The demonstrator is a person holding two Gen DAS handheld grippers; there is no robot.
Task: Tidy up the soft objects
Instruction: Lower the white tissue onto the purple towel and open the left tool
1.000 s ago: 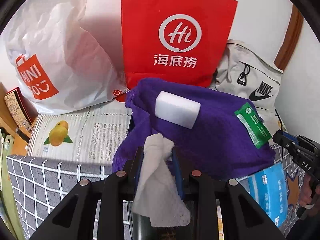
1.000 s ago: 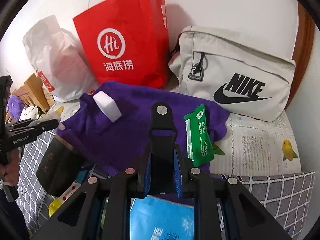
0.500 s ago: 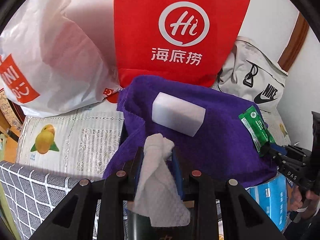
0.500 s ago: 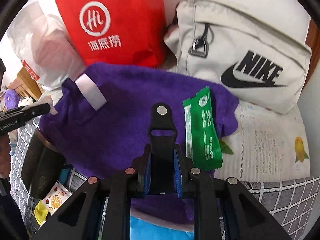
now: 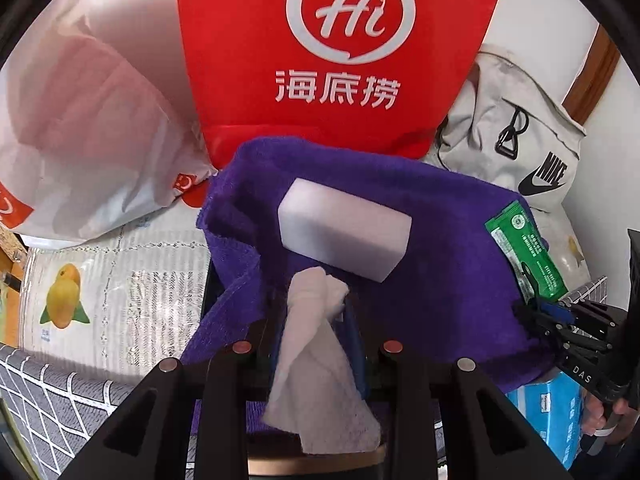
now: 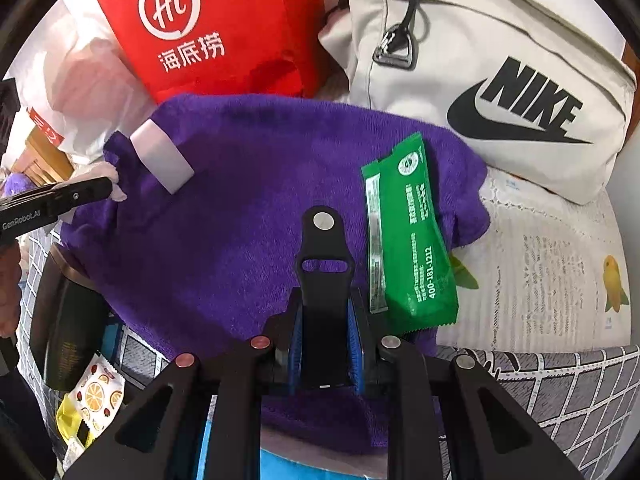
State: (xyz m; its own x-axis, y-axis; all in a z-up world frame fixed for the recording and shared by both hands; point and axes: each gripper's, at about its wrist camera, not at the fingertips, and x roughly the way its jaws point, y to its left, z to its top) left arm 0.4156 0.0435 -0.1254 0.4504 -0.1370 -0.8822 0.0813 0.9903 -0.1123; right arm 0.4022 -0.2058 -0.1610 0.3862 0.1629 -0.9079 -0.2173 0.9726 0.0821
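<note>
While both wrist cameras close in on the purple towel point(image 5: 420, 240), the left gripper point(image 5: 316, 320) comes up to the white sponge block point(image 5: 344, 236) near the towel's left edge, its jaws pinched on a crumpled white tissue point(image 5: 316, 360). Beside the towel's right edge, the right gripper point(image 6: 324, 320), clamped on a black strap point(image 6: 324, 264), now sits next to the green sachet point(image 6: 412, 240). Compared with a second ago, both tools are nearer, so I judge the tissue's drop onto the towel is close.
</note>
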